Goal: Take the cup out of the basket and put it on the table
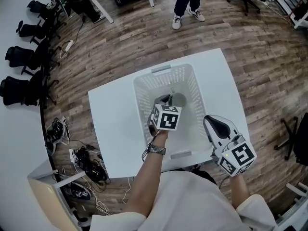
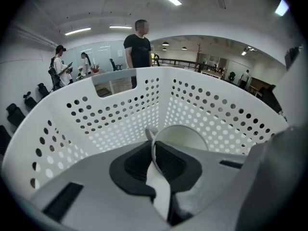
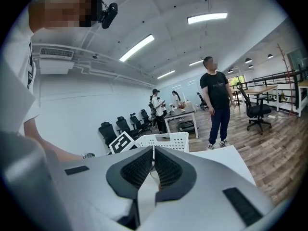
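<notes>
The left claw (image 2: 153, 150) is clenched on the cup (image 2: 185, 138). Its two dark pads pinch the thin white rim, one pad inside the cup and one outside. The cup is tipped on its side, so its round mouth faces away from the claw. The handle pokes up just beside the pads.

The cup is down inside the white basket (image 2: 120, 109). The walls with all the little holes stand up around it on every side. From above, the left claw points steeply down into the middle of the basket.

The right claw (image 3: 153, 159) is clenched too, but nothing is in it. Its pads are pressed together. It hangs out over the near right corner of the counter (image 1: 113, 129), apart from the basket.

The basket sits in the middle of the white counter. There is bare counter on the left and on the right of it. A person (image 3: 216, 105) stands on the wood floor past the far edge.

I think this is the lifting step. The cup is caught but not out yet. Next, the left claw needs to go straight up until the cup is higher than the basket wall. Then it can move to the side and set the cup down on a bare spot. The grip is only on the rim, so the cup could swing or slip. A slow lift seems best.
</notes>
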